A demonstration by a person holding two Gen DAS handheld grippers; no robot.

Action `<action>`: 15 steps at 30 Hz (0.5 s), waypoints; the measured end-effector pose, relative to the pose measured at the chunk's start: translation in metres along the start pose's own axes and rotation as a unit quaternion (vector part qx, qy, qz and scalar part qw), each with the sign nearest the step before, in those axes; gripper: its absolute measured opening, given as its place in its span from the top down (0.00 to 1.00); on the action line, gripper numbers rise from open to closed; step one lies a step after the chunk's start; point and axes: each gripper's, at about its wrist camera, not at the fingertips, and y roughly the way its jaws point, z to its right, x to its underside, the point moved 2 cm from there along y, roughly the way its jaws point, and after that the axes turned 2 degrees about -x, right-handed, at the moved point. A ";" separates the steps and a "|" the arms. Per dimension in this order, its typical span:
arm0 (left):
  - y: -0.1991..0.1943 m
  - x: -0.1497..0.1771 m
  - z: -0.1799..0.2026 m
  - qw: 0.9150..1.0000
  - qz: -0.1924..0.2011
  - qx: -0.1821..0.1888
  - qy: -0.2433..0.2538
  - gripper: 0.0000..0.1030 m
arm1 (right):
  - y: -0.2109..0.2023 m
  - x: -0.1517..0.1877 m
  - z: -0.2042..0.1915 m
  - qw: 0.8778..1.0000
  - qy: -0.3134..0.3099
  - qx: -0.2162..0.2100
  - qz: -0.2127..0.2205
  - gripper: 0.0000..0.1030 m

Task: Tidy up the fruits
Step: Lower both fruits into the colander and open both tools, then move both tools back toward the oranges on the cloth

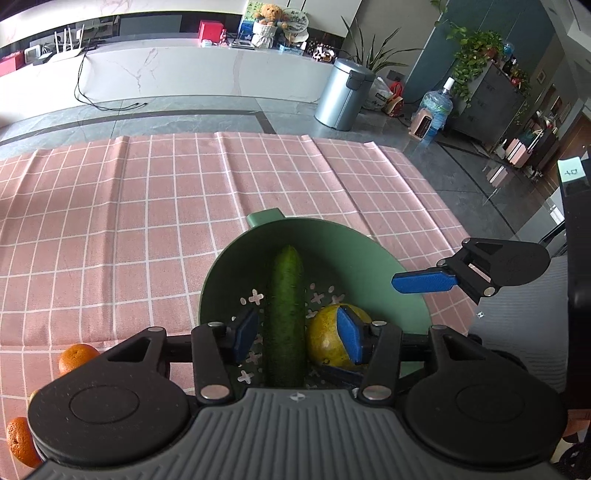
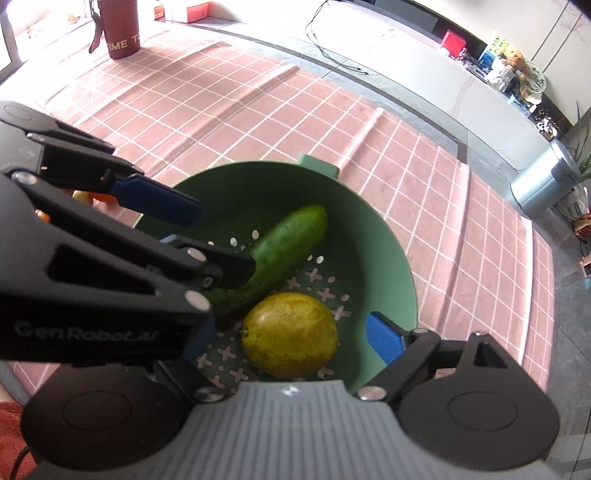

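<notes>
A green colander bowl point(image 1: 354, 243) stands on the pink checked tablecloth. In it lie a dark green cucumber point(image 1: 286, 314) and a yellow-green round fruit point(image 1: 325, 338). My left gripper point(image 1: 297, 334) is open above the bowl, its blue pads apart on either side of the cucumber without gripping it. In the right wrist view the bowl point(image 2: 388, 236) holds the same cucumber point(image 2: 291, 236) and round fruit point(image 2: 290, 334). My right gripper point(image 2: 290, 341) is open above the round fruit, with the left gripper point(image 2: 162, 201) crossing in front at the left. Two oranges point(image 1: 75, 356) lie on the cloth left of the bowl.
A dark red bottle point(image 2: 122, 27) stands at the far corner of the table. A second orange point(image 1: 20, 439) lies near the front left edge. Beyond the table are a grey floor, a metal bin point(image 1: 343, 94) and a white counter point(image 1: 184, 70).
</notes>
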 end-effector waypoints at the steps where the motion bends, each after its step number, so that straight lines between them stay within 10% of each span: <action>1: -0.006 0.001 0.001 1.000 0.005 -0.001 0.003 0.44 | -0.004 0.001 -0.001 1.000 0.006 0.002 0.006 0.16; 15: -0.093 0.041 -0.023 0.995 0.049 -0.063 0.052 0.44 | -0.066 0.028 -0.058 0.981 0.139 -0.038 0.127 0.16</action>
